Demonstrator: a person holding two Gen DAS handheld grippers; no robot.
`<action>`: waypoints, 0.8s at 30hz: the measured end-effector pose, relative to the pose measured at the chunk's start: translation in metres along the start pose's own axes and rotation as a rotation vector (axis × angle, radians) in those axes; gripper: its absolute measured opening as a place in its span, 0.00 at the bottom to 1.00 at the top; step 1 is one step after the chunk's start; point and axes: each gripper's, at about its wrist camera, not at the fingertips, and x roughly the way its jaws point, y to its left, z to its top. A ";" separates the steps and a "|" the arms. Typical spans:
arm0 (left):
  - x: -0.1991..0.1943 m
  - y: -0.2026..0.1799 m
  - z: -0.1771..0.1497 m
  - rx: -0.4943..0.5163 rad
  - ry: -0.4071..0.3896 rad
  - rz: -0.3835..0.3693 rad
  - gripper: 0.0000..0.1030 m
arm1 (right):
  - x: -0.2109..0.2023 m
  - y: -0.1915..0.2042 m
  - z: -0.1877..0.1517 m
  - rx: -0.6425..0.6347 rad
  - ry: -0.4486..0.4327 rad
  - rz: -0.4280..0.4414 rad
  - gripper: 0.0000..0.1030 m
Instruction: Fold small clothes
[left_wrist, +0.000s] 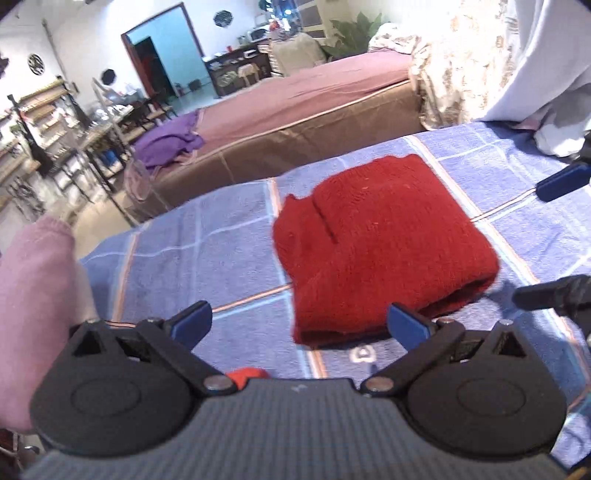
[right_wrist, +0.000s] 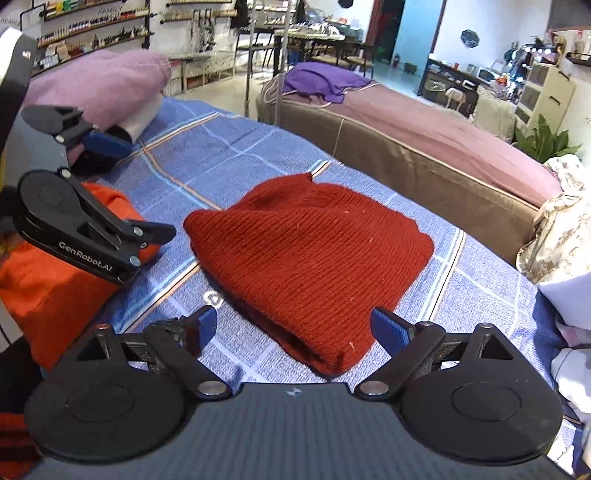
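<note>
A dark red knitted garment (left_wrist: 380, 243) (right_wrist: 310, 266) lies folded into a thick rectangle on the blue checked sheet (left_wrist: 207, 251) (right_wrist: 221, 155). My left gripper (left_wrist: 299, 323) hovers over its near edge, jaws wide open, with nothing pressed between the blue pads. My right gripper (right_wrist: 295, 328) is also open above the garment's near corner, holding nothing. Each gripper shows in the other's view: the right gripper (left_wrist: 554, 236) at the right edge, the left gripper (right_wrist: 140, 188) at the left, both with fingers spread.
An orange knit (right_wrist: 55, 280) lies left of the red garment, with a folded mauve garment (right_wrist: 103, 85) (left_wrist: 37, 295) behind it. White and floral cloths (right_wrist: 561, 229) pile at the right. A second bed (left_wrist: 314, 92) with a purple cloth (left_wrist: 166, 144) stands beyond the sheet's far edge.
</note>
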 end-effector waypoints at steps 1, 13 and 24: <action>0.001 0.001 0.000 -0.011 0.012 -0.021 1.00 | 0.000 -0.001 0.001 0.002 0.011 0.011 1.00; 0.016 0.001 -0.003 -0.010 0.051 0.037 1.00 | 0.014 -0.003 0.007 -0.018 0.065 0.011 1.00; 0.032 0.000 -0.004 -0.009 0.089 0.014 1.00 | 0.023 -0.006 0.002 0.000 0.083 0.013 1.00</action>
